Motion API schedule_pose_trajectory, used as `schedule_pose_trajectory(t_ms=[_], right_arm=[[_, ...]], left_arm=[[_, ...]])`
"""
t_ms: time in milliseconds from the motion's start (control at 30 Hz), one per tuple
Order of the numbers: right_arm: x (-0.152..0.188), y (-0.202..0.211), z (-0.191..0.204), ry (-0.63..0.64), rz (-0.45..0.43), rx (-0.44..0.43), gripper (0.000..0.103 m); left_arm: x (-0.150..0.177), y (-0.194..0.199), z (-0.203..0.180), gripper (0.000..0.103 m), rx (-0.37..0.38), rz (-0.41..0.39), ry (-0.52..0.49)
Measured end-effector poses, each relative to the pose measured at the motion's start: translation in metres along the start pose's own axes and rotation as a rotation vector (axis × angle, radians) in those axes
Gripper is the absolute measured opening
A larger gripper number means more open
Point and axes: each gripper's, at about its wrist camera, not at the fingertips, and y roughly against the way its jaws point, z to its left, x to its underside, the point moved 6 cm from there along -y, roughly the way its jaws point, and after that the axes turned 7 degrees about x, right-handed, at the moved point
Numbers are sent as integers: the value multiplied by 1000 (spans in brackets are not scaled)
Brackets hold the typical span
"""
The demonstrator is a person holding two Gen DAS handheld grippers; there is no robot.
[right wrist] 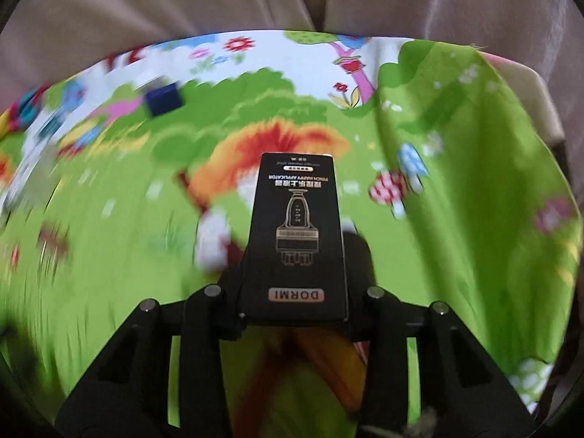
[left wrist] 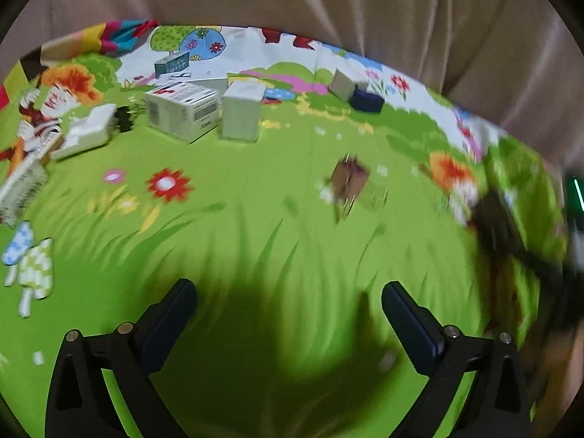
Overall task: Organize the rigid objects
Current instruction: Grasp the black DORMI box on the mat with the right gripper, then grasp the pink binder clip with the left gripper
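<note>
Black DORMI box [right wrist: 296,241], claw-clamped, level.

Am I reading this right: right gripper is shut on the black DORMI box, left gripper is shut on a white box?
Half right. The left wrist view shows the left gripper open and empty above the green cloth. The right gripper is indeed shut on the black DORMI box.

My right tongs [right wrist: 295,314] are black, gripping a black box [right wrist: 296,233] with gold print. The cloth [left wrist: 237,219] is bright green with red flowers and cartoon mushrooms. Upper left sit white boxes [left wrist: 182,109]; the curtain [left wrist: 328,0] is beige.
</note>
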Motion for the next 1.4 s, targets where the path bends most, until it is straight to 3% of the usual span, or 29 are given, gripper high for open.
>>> schedule_pose_trajectory(t_ms=[100, 167, 267, 300, 333, 400, 567, 867, 933, 1033, 1067, 1100, 1167, 1233, 1300, 1400], right_arm=[[22, 13, -10, 20, -19, -33, 43], [30, 19, -10, 28, -23, -40, 43], [31, 23, -7, 44, -26, -29, 43], [31, 23, -8, 43, -25, -31, 43], [30, 21, -9, 39, -24, -35, 43], [30, 20, -11, 29, -23, -48, 43], [28, 18, -11, 28, -23, -52, 43], [29, 20, -7, 46, -27, -53, 43], [32, 32, -3, 52, -56, -75, 42], [35, 85, 3, -14, -210, -124, 42], [35, 113, 4, -37, -295, -124, 42], [36, 144, 7, -55, -390, -133, 42], [42, 214, 14, -51, -620, -147, 43], [51, 263, 21, -22, -773, -132, 43], [58, 294, 25, -20, -856, -151, 43], [62, 318, 31, -16, -894, -189, 43]], left_arm=[[-25, -24, -18, 103, 13, -8, 68], [-40, -41, -28, 103, -24, -9, 85], [-50, -59, -38, 100, -110, -13, 13], [-47, -59, -42, 79, -157, -22, -44], [-43, -54, -44, 35, -159, -45, -93], [-30, -43, -43, 35, -102, -47, -168], [-6, -9, -12, 35, 23, -53, -145], [10, 16, 4, 35, 31, -44, -141], [6, 32, -1, 35, 32, -83, -154], [-6, 94, -16, 34, 39, -278, -189], [-10, 117, -21, 23, 42, -349, -197], [-13, 141, -27, 4, 38, -422, -217], [-16, 193, -36, 4, 26, -578, -265], [-16, 227, -40, 4, 28, -672, -279], [-13, 255, -38, 4, 41, -743, -275], [-11, 273, -31, 4, 63, -774, -267]])
